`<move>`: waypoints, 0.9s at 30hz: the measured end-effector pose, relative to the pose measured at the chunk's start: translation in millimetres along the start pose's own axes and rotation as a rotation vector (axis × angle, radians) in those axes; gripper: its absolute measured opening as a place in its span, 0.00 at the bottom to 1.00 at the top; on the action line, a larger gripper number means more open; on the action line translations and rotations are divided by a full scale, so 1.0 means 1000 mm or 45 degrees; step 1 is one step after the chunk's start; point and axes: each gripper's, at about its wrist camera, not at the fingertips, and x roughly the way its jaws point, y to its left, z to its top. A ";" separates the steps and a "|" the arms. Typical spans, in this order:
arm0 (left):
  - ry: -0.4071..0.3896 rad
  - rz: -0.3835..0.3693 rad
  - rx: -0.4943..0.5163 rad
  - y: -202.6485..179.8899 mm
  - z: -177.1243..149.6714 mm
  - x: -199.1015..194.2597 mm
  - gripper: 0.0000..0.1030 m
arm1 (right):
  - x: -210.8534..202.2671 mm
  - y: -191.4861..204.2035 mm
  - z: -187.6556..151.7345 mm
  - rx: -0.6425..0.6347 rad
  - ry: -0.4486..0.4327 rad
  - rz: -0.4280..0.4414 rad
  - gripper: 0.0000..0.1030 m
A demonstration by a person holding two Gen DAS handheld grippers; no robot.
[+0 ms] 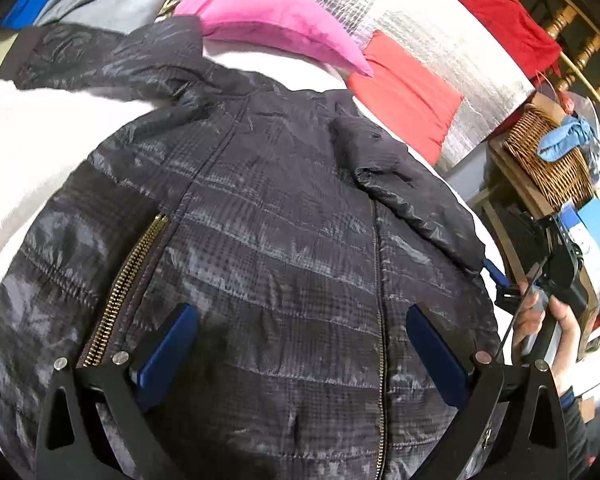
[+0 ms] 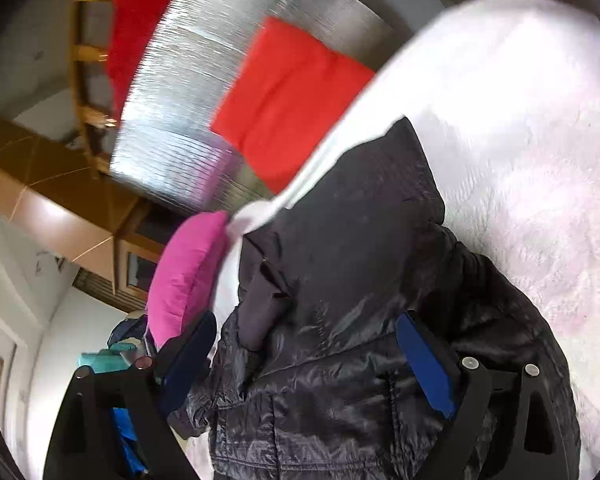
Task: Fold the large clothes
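Nearest us in the left wrist view, the left hand-held gripper (image 1: 300, 344) stands with its blue fingers (image 1: 168, 352) spread wide above the dark quilted puffer jacket (image 1: 284, 240), nothing pinched between them. The jacket lies front-up on a white fluffy bed cover (image 1: 32, 136), its long axis running away from us: hem near the camera, collar far, the closed centre zip (image 1: 380, 320) tracing that line. A brass-toothed pocket zip (image 1: 128, 280) slants at the left. One sleeve (image 1: 100, 60) stretches out to the far left; the other (image 1: 400, 188) is folded in over the chest.

In the right wrist view, the right hand-held gripper (image 2: 312, 364) is also wide open, straddling a bunched part of the jacket (image 2: 340, 280); we cannot tell whether its pads touch the cloth. That picture is motion-blurred, and the jacket's lower part is cut off by the frame.

At the right edge of the left view a person's hand (image 1: 548, 320) grips the other tool's handle, partly cut off.

Beyond the collar lie a pink pillow (image 1: 268, 20) and an orange-red cushion (image 1: 408, 96) against a silver foil-like panel (image 1: 420, 28), with red cloth (image 1: 496, 12) over a wooden railing (image 1: 580, 36). To the right stands a wicker basket (image 1: 548, 160) holding a blue rag (image 1: 564, 140).
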 end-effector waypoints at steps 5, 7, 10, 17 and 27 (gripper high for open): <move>-0.038 0.079 0.180 -0.027 0.008 -0.011 1.00 | -0.003 -0.032 -0.009 -0.008 0.015 -0.041 0.91; -0.047 0.115 0.273 -0.049 0.025 -0.013 1.00 | -0.007 -0.034 -0.012 -0.050 -0.021 -0.015 0.91; -0.039 0.196 0.433 -0.089 0.061 0.005 1.00 | -0.001 -0.025 -0.021 -0.191 -0.035 -0.057 0.92; 0.114 0.441 0.814 -0.169 0.110 0.117 1.00 | -0.003 -0.035 -0.027 -0.187 -0.071 0.014 0.92; 0.291 0.630 0.781 -0.147 0.137 0.201 0.37 | -0.002 -0.038 -0.026 -0.188 -0.084 0.050 0.92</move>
